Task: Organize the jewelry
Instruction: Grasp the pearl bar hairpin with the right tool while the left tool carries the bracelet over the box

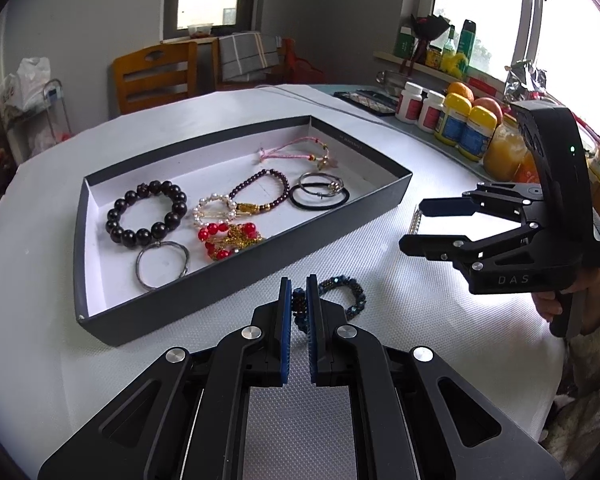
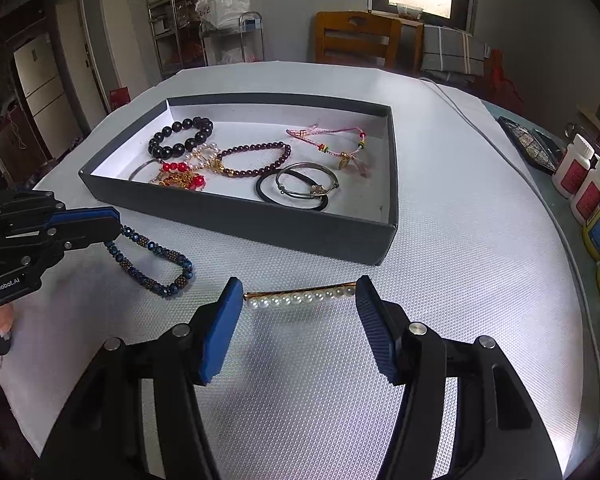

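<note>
A dark blue beaded bracelet (image 1: 348, 292) (image 2: 160, 256) lies on the white table mat just in front of the dark box (image 1: 260, 258) (image 2: 268, 220). My left gripper (image 1: 299, 284) (image 2: 116, 222) is shut on one end of it. A gold hair clip set with a row of pearls (image 2: 300, 298) (image 1: 417, 220) lies on the mat to the right. My right gripper (image 2: 299, 280) (image 1: 412, 224) spans it lengthwise, a blue pad touching each end. Several bracelets, bangles and a black hair tie lie inside the box.
Pill bottles (image 1: 410, 102) (image 2: 576, 168), yellow-lidded bottles (image 1: 466, 128) and fruit crowd the table's right edge, with a dark patterned case (image 2: 530, 144) behind them. A grey cable (image 2: 500, 152) runs along the mat's right side. Wooden chairs (image 1: 156, 76) stand beyond the table.
</note>
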Available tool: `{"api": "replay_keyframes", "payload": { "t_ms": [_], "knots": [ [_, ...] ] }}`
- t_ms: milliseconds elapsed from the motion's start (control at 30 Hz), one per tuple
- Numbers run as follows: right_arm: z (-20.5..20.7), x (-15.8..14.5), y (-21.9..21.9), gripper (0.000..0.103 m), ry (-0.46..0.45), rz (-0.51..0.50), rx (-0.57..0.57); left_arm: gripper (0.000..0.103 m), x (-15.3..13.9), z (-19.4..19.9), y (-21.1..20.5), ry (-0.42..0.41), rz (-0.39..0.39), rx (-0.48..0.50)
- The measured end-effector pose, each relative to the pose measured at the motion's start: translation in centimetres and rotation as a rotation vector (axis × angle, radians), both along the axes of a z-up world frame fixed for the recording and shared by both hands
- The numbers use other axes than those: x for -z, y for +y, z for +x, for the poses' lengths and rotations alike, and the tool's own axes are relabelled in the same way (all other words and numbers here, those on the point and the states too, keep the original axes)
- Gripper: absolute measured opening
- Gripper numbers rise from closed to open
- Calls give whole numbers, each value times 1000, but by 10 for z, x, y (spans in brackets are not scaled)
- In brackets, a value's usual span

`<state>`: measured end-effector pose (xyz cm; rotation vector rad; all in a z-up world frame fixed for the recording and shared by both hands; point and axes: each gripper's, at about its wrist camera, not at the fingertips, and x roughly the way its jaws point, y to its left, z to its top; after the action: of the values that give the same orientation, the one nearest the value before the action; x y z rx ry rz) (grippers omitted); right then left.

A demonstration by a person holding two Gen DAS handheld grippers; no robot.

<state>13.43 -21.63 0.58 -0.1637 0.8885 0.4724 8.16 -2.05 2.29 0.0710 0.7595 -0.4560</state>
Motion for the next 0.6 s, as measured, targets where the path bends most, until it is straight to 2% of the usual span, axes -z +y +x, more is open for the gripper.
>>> {"api": "replay_keyframes", "payload": {
  "t_ms": [133,267,467,600],
  "knots": [
    [-5,-11,2,58,-17,32,-24,7,-9,-1,1,0,-45,14],
    [1,-25,8,58,-40,34,-48,7,-24,-1,3,-19,-48,10],
    [27,-52,18,58,-94,46,-64,7,-56,6,15,-95,-3,-40],
    [49,-59,26,58,-83,108,-59,7,-76,26,23,-137,48,-84]
  ]
}}
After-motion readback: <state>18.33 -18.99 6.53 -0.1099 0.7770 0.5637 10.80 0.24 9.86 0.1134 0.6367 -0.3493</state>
